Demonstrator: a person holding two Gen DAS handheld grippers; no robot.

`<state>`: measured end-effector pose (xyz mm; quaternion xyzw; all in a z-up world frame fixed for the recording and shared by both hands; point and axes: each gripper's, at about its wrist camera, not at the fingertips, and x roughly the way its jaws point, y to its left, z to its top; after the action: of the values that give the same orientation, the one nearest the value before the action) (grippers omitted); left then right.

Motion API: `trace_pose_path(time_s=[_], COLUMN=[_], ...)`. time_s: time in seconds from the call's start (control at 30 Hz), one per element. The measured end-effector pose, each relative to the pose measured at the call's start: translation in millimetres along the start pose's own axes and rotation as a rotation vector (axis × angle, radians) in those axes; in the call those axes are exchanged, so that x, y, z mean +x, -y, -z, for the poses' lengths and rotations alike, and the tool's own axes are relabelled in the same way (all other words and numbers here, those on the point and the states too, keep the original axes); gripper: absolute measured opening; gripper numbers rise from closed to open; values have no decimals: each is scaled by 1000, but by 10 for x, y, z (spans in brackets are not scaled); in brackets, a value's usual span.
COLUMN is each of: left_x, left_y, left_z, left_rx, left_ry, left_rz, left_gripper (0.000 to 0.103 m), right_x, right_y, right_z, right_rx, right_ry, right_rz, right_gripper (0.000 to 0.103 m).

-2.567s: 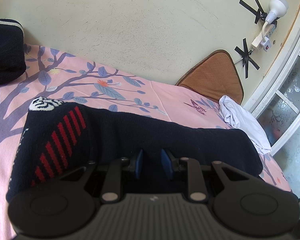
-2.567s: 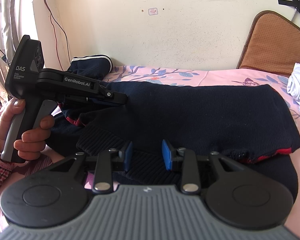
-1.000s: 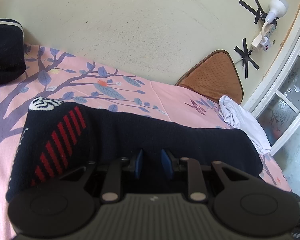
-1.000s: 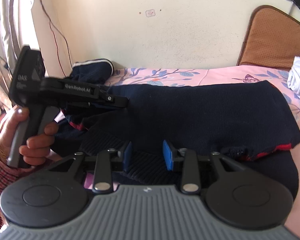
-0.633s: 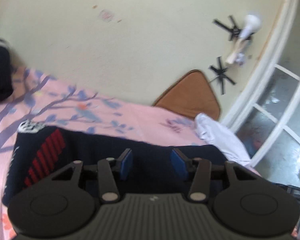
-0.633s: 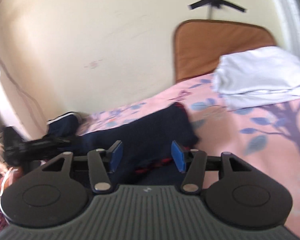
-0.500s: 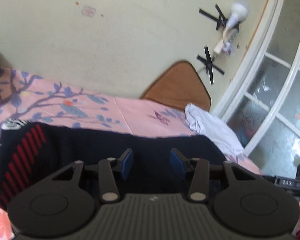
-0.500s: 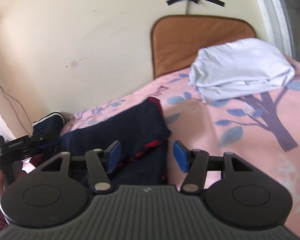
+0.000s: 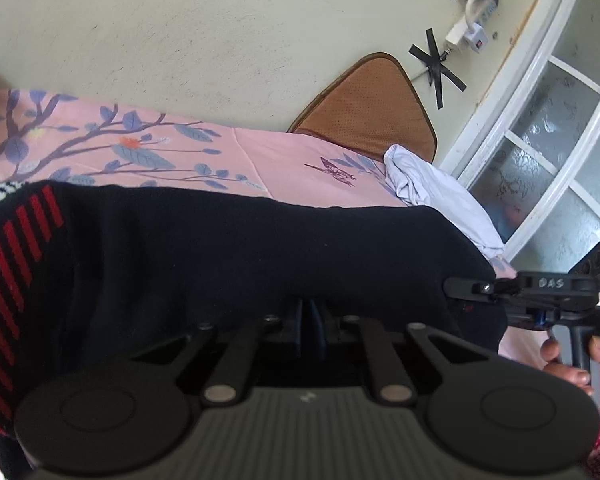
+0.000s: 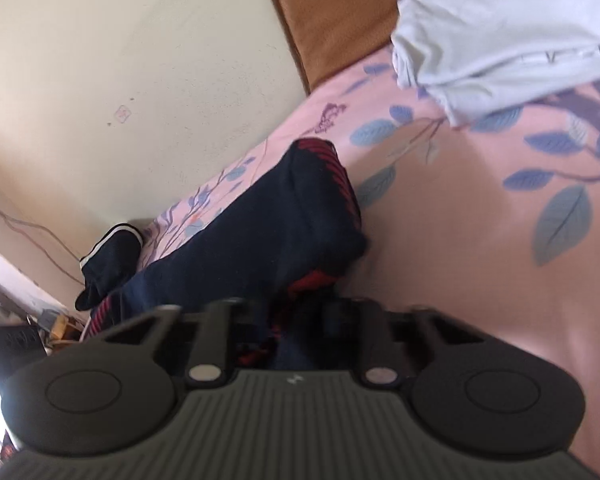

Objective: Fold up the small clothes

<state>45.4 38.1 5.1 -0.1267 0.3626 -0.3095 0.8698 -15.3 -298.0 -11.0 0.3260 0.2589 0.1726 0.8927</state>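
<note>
A dark navy knit garment [image 9: 228, 256] with red stripes lies folded lengthwise on the pink floral bedsheet [image 9: 284, 156]. My left gripper [image 9: 310, 320] is shut on its near edge, blue pads pressed together with the cloth over them. The garment also shows in the right wrist view [image 10: 260, 248], running away to the left. My right gripper [image 10: 294, 328] is at the garment's near red-striped end, with cloth bunched between its fingers; the tips are blurred and hidden by fabric. The right gripper also shows at the garment's right end in the left wrist view [image 9: 480, 292].
A folded white cloth [image 10: 500, 32] lies at the bed's far right, also in the left wrist view [image 9: 432, 196], next to a brown cushion [image 9: 372, 116] against the wall. A rolled dark garment [image 10: 112, 256] sits at the far left. A window frame [image 9: 540, 120] is right.
Both grippers opened and swung away about half a second ago, then came back down. The left is now shut on the garment's near edge; the right has dropped onto its right end.
</note>
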Motion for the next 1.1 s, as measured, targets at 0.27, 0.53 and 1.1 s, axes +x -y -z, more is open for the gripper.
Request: trace_pose_path(time_s=[0.27, 0.53, 1.1], left_x=[-290, -1668, -1222], left_y=[16, -546, -621], left_z=[-76, 122, -265], left_rx=[-49, -238, -178], left_ry=[81, 401, 290], left_rz=[10, -90, -140], left_gripper=[9, 21, 19], right_x=[-158, 808, 471], right_y=[-1429, -2638, -2523], right_z=[-38, 733, 626], right_rx=[-359, -895, -995], right_ry=[36, -211, -121], right_rz=[-185, -111, -252], right_gripper=[19, 19, 42])
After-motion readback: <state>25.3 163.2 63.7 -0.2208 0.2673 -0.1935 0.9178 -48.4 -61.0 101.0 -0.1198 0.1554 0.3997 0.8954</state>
